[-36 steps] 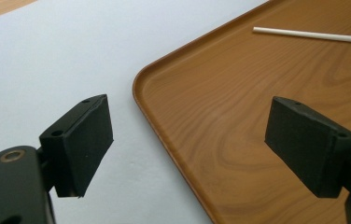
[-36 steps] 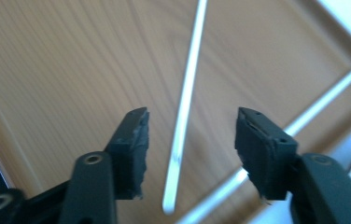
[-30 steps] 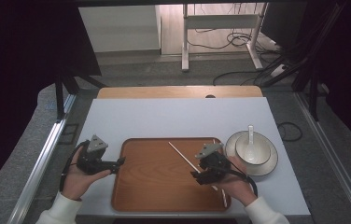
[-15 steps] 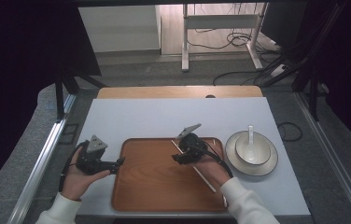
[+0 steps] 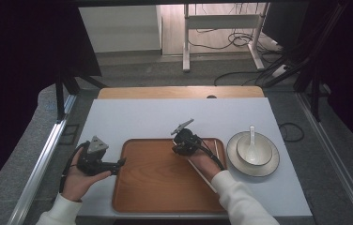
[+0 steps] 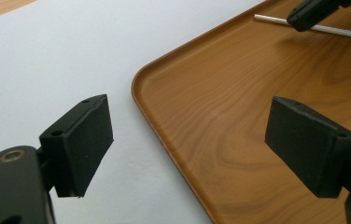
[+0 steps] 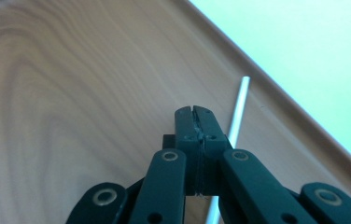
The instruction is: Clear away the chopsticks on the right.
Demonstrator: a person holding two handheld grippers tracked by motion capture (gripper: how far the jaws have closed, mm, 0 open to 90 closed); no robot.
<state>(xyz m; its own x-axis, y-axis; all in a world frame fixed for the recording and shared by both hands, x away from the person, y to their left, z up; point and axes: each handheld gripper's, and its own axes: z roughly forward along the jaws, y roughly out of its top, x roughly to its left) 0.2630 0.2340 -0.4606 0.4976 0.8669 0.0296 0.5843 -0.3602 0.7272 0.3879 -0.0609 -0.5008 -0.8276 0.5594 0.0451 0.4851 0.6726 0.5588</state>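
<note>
The white chopstick [image 7: 237, 108] lay on the wooden tray [image 5: 156, 187] near its far right rim, just beside the right gripper [image 7: 195, 111]. That gripper's jaws had just closed, pressed together, the stick passing alongside rather than visibly between them.

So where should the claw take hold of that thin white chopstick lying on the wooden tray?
Grip the thin white chopstick along its bare shaft, coming straight down from above with jaws across its width: it lies flat on the brown wooden tray, too low for a side approach.
</note>
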